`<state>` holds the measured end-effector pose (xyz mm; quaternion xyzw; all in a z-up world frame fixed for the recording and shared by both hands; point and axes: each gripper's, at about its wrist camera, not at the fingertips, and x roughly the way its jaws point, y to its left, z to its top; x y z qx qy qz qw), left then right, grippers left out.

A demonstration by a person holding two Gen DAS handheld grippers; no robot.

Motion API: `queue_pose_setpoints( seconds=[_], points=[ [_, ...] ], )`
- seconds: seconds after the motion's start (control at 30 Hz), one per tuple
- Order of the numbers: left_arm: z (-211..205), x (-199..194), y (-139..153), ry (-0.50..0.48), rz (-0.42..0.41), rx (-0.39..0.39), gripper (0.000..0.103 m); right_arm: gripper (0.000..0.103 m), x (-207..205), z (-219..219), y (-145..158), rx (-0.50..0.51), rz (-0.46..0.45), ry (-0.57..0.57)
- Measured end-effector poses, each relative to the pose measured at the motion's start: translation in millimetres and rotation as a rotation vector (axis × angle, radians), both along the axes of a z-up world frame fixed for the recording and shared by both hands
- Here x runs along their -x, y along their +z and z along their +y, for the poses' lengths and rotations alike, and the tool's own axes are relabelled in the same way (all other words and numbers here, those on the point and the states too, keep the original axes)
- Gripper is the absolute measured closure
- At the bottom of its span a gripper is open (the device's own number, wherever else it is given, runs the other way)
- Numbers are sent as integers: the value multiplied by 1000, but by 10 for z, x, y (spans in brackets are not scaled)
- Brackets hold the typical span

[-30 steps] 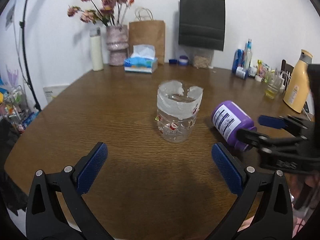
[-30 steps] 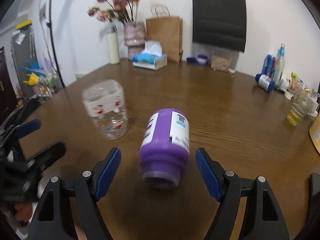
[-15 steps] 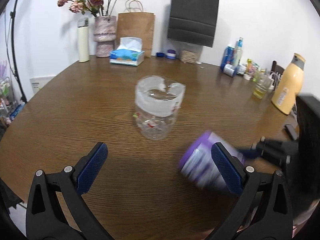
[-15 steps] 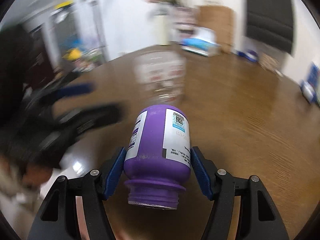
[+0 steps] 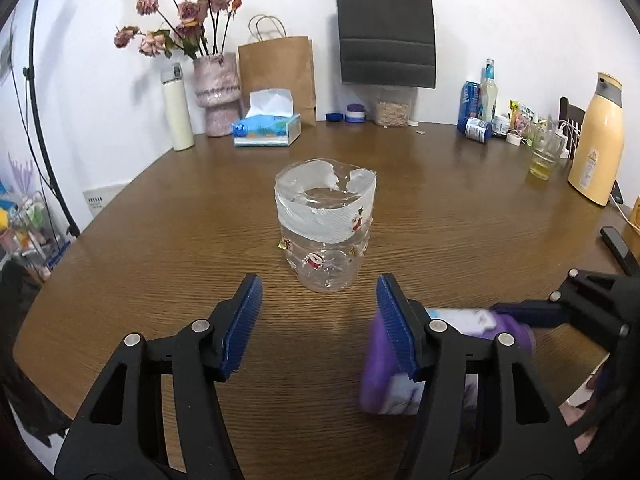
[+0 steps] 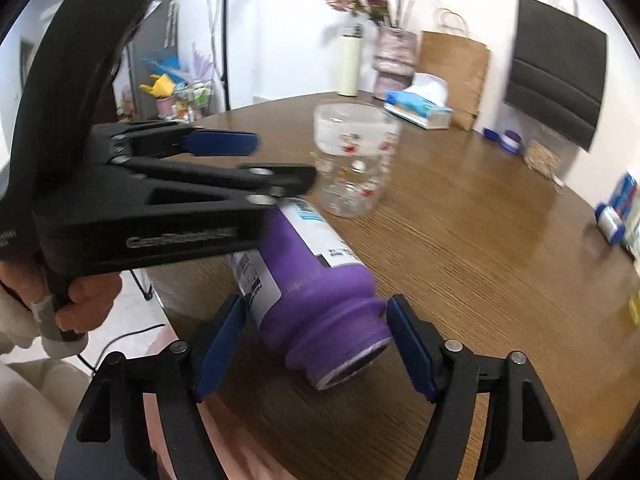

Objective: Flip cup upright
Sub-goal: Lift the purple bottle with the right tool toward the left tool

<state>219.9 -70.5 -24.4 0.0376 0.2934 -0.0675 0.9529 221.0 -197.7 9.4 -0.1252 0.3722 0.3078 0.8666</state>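
Your right gripper (image 6: pixel 316 344) is now pinching the purple cup (image 6: pixel 320 300), lifted and tilted over the table (image 6: pixel 480 240). Your left gripper (image 5: pixel 318 320), narrowed but empty, is partly hiding its blurred base.

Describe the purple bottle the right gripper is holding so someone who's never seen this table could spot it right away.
On the round wooden table, at its near edge in front of the clear plastic container with cartoon stickers, the right gripper grips a purple plastic bottle with a white label. Unlike the upright container, it is tilted, mouth toward the right wrist camera.
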Motion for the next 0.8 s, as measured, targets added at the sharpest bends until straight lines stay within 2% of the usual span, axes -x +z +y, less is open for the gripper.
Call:
queue_pose_setpoints(
  seconds=[0.07,0.17,0.27,0.3,0.37,0.43,0.57,0.63,0.7,0.8],
  points=[
    [-8,-4,-13,-4,11,4,47,25,8,-79,31,-10,-7,-37],
    [-29,-31,-53,14,23,-15,47,25,-63,-217,30,24,-24,-151],
    [-41,4,-35,2,20,0,46,25,-135,-375,9,-14,-2,-227],
    [-50,36,3,-10,10,10,45,25,-146,-424,5,-48,9,-224],
    [-99,82,83,-52,-9,26,33,25,-140,-466,11,-69,6,-222],
    [-176,79,157,-118,-9,49,30,25,-124,-478,7,-69,-2,-228],
    [-392,-185,161,-195,53,78,29,25,-101,-512,-2,-102,-4,-220],
    [-484,-314,124,-190,92,80,30,25,-124,-534,25,-86,-22,-224],
    [-508,-393,128,-207,142,130,30,25,-202,-611,83,-57,-55,-255],
    [-493,-331,161,-219,121,146,30,25,-286,-867,193,-99,-73,-280]
  ],
)
